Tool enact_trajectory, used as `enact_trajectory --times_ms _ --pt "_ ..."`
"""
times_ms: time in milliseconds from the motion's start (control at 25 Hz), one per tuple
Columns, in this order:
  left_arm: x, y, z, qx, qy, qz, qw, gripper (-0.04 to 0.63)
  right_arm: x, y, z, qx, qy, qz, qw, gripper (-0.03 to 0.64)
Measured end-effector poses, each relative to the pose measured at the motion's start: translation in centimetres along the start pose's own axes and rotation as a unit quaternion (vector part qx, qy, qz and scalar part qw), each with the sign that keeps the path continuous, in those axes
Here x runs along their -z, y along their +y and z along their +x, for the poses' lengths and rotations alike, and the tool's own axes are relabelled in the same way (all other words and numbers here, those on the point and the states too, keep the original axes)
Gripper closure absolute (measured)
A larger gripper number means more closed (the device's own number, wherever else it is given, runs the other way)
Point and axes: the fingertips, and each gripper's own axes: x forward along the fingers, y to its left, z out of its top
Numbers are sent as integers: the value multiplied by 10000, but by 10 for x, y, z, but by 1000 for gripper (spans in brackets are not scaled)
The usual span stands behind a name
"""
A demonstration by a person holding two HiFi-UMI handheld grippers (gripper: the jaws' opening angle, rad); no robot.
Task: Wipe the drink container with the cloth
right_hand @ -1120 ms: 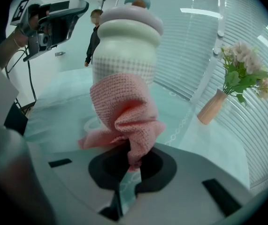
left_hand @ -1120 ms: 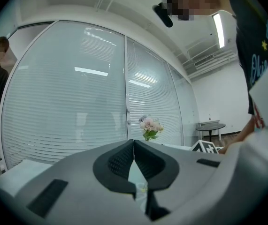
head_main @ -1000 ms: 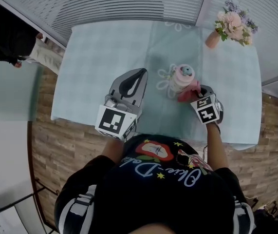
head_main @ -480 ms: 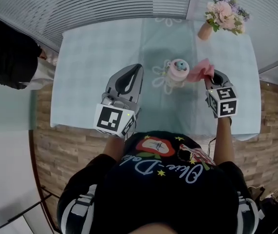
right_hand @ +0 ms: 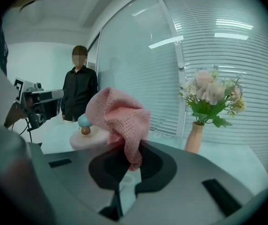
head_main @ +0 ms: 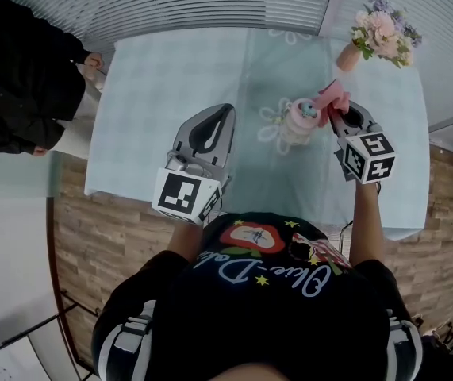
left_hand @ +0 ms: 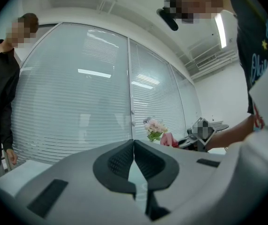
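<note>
Cloth [head_main: 333, 98]: pinched in right hand-held gripper [head_main: 339, 114] — just right of drink container [head_main: 299, 122] lid.
Drink container: upright, mid-tabletop [head_main: 163, 94].
Left hand-held gripper [head_main: 224, 114]: jaws together, empty, well apart.
Room: bare tabletop leftward; flower vase [head_main: 375, 38] at far-right corner.

an office-like room: blind-covered glass partitions [left_hand: 77, 107], ceiling strip light [left_hand: 222, 29], wood-look floor [head_main: 67, 213].

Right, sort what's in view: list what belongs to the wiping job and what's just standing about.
Part of the job:
- drink container
- pink cloth
- right tool, shut on the cloth, next to the container

Just there:
- left tool, shut, empty, held aside
- vase of flowers at the table's far corner
- person in black beside the table
</note>
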Motion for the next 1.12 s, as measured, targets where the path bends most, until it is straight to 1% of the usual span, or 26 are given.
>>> enact_trajectory --times_ms 240,440,720,1120 --pt "1 5 -7 -134 31 -30 9999 591 8 12 16 -374 122 -1 9992 603" --pt "1 8 -8 -177 34 -21 9998 591 17 15 23 -539 234 38 9983 603" --pt "3 7 -4 -144 14 -19 9999 591 32 13 31 -519 408 97 9978 603" --pt "7 13 1 -92 30 -66 9999 591 67 11 46 -467 957 70 9943 603"
